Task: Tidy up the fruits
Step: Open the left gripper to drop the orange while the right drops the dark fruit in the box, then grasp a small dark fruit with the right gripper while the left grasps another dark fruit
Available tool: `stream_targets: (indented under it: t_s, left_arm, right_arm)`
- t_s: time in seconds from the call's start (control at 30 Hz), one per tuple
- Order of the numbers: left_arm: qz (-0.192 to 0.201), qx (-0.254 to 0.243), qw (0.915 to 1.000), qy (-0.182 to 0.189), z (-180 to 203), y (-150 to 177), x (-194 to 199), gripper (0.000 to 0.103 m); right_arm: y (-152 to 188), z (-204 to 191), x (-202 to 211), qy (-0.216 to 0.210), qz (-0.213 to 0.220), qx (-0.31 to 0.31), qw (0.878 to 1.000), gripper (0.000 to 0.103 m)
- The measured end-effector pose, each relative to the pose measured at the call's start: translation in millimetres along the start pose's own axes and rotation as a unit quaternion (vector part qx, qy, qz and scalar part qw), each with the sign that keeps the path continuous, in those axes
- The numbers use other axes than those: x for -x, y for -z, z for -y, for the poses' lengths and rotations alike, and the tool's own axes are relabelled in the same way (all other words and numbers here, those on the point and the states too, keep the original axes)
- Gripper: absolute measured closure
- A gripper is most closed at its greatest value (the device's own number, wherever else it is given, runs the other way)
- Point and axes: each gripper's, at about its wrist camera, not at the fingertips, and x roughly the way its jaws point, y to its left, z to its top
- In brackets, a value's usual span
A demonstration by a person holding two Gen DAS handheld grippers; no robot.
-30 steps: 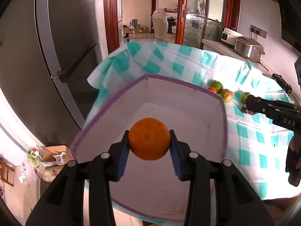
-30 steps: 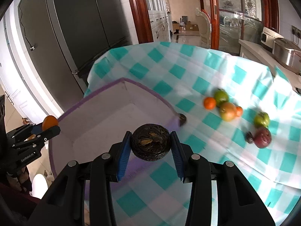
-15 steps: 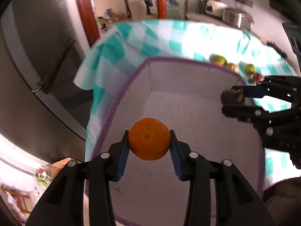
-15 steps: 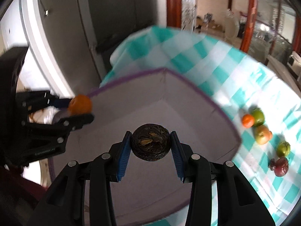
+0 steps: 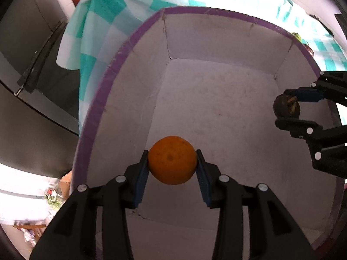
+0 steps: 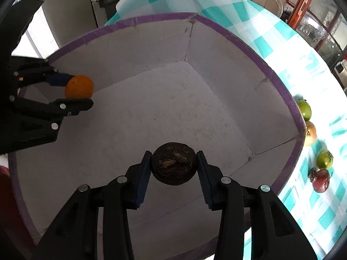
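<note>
My left gripper [image 5: 172, 160] is shut on an orange [image 5: 172, 160] and holds it over the inside of a white box with a purple rim [image 5: 121, 58]. My right gripper [image 6: 174, 162] is shut on a dark brown wrinkled fruit [image 6: 174, 162] and holds it over the same box [image 6: 269, 73]. Each gripper shows in the other's view: the right one [image 5: 287, 112] with the dark fruit [image 5: 286, 108] at the box's right side, the left one [image 6: 74, 95] with the orange [image 6: 79, 86] at its left side. The box floor shows no fruit in it.
The box sits on a teal and white checked tablecloth [image 6: 321, 212]. Loose fruits lie on the cloth right of the box: a green one [image 6: 304, 109], an orange-red one [image 6: 310, 133], another green one [image 6: 324, 159] and a dark red one [image 6: 321, 181]. A dark fridge [image 5: 28, 65] stands at the left.
Both grippers have moved from beside the box to over its inside and lower toward its floor, each still holding its fruit.
</note>
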Motion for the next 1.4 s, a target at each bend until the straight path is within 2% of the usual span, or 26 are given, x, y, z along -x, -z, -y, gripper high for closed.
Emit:
stream_targets:
  t_s: [0.07,0.17,0.27,0.33,0.4,0.5,0.53,0.67,0.77,0.83,0.9,0.97,1.03,1.07,1.2,1.3,1.37,1.4]
  left_arm:
    - [-0.009,-0.011,0.9999,-0.004,1.3,-0.4,-4.4,0.053]
    - [-0.012,-0.015,0.9998,0.003,0.6,-3.5,-5.6,0.048]
    - [-0.01,-0.025,0.9995,0.018,3.8,-3.5,-3.2,0.036]
    - [0.001,-0.037,0.9992,0.017,8.8,-2.0,1.7,0.026]
    - [0.018,-0.043,0.9989,0.008,10.9,2.7,8.0,0.024]
    - [0.04,-0.033,0.9979,-0.038,14.0,4.8,15.3,0.013]
    - [0.058,-0.02,0.9965,-0.056,11.1,6.2,22.1,0.012]
    - [0.106,0.023,0.9912,-0.075,3.1,10.4,38.4,0.008]
    - [0.113,0.041,0.9895,-0.081,1.8,8.0,42.8,0.008]
    - [0.111,0.053,0.9885,-0.088,5.4,6.6,43.0,0.006]
    - [0.115,0.061,0.988,-0.082,16.6,0.5,42.1,0.006]
    - [0.119,0.064,0.9858,-0.1,28.8,-8.4,40.8,0.004]
    - [0.113,0.06,0.9851,-0.115,39.2,-15.6,34.2,0.002]
    - [0.102,0.055,0.9857,-0.122,44.3,-18.5,29.1,0.002]
    - [0.081,0.063,0.9819,-0.159,48.4,-22.9,19.9,0.002]
    - [0.042,0.069,0.9814,-0.174,43.8,-19.8,13.3,0.002]
    - [0.019,0.079,0.9783,-0.19,40.7,-12.7,10.5,0.002]
    - [0.011,0.081,0.9769,-0.197,39.7,-11.4,10.3,0.002]
  right_arm:
    - [-1.6,-4.9,-2.8,0.016,-0.008,0.018,1.0,0.06]
    - [-5.3,-5.3,-0.5,0.009,-0.001,0.013,1.0,0.039]
    - [-10.1,-4.0,5.2,0.02,0.016,0.001,1.0,0.022]
    - [-11.5,0.1,8.7,0.016,0.023,-0.02,0.999,0.021]
    - [-12.7,2.1,7.3,0.016,0.018,-0.046,0.999,0.017]
    - [-10.3,1.7,12.6,0.02,0.039,-0.053,0.998,0.017]
    - [-7.2,0.4,18.0,0.018,0.052,-0.057,0.997,0.017]
    - [11.3,-1.5,33.9,0.004,0.092,-0.083,0.992,0.018]
    - [32.2,3.8,46.4,-0.008,0.108,-0.09,0.99,0.018]
    - [49.9,3.2,67.8,-0.01,0.14,-0.108,0.984,0.019]
    - [56.1,20.1,72.3,-0.012,0.155,-0.124,0.98,0.02]
    - [65.4,48.1,74.7,0.007,0.166,-0.171,0.971,0.02]
    - [89.7,90.2,82.0,0.004,0.18,-0.25,0.951,0.02]
    - [102.5,115.6,81.2,0.017,0.175,-0.292,0.94,0.02]
    - [141.5,187.7,62.7,0.067,0.134,-0.367,0.918,0.019]
    - [170.3,243.6,44.1,0.088,0.111,-0.418,0.897,0.019]
    - [180.5,269.0,32.7,0.088,0.102,-0.435,0.89,0.019]
    - [181.3,281.4,22.7,0.077,0.098,-0.436,0.891,0.019]
